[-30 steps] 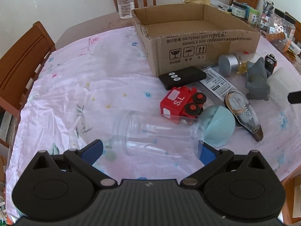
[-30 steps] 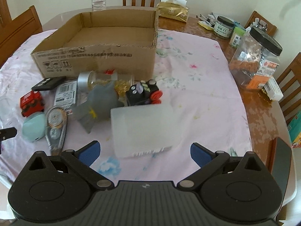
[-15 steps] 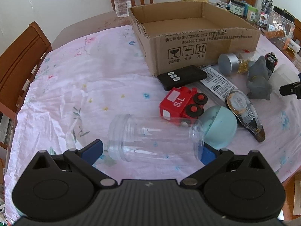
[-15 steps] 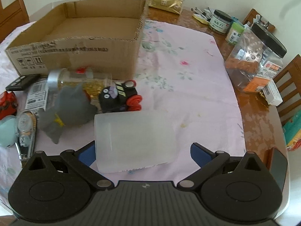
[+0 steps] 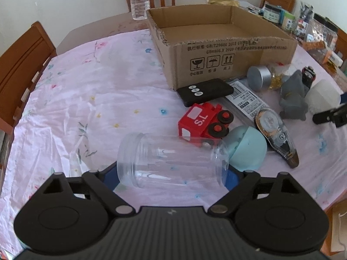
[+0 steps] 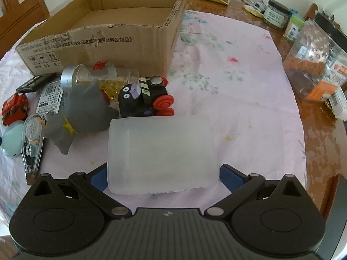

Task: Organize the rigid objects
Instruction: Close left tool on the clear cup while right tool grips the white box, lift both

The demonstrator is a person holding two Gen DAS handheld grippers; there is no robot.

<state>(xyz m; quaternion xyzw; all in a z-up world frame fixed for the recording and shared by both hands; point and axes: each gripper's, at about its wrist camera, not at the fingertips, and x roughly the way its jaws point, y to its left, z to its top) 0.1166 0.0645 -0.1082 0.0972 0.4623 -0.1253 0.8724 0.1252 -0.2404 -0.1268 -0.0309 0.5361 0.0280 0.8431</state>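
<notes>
In the left wrist view the left tool [image 5: 172, 176] is closing around a clear jar [image 5: 172, 162] lying on its side low in the frame, its blue pads half hidden behind the jar, so contact is hard to judge. In the right wrist view the right tool [image 6: 163, 176] stands spread around a frosted cup [image 6: 160, 153] lying low and centre; whether its pads touch is unclear. The surface [image 5: 86, 99] wears a pink flowered cloth, with an open cardboard box [image 5: 219, 49] in the upper middle and wooden chairs around.
</notes>
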